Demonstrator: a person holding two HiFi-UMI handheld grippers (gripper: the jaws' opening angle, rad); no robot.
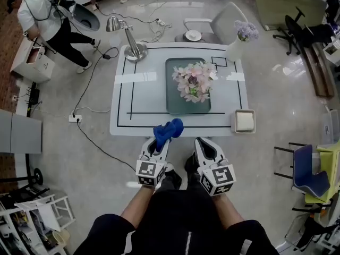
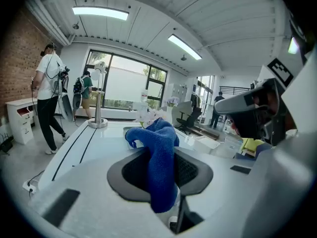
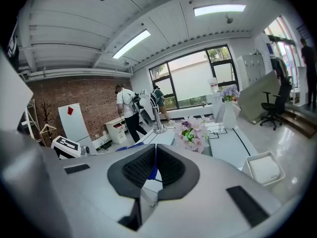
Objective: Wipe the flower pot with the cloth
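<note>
My left gripper [image 1: 160, 142] is shut on a blue cloth [image 1: 169, 129], which bunches up above the jaws just over the table's near edge. In the left gripper view the cloth [image 2: 157, 152] hangs between the pads. My right gripper [image 1: 201, 142] is beside it, shut and empty, its pads meeting in the right gripper view [image 3: 155, 150]. A bunch of pink flowers [image 1: 194, 81] stands on a dark mat [image 1: 174, 102] at mid-table; its pot is hidden under the blooms. A white vase [image 1: 234, 50] with purple flowers is at the far right corner.
A white table [image 1: 122, 116] with black lines carries a desk lamp [image 1: 131, 38] at the far left and a small white tray [image 1: 245, 121] at the near right. A person [image 1: 49, 16] stands far left. A grey chair [image 1: 219, 27] sits behind the table. Cables cross the floor on the left.
</note>
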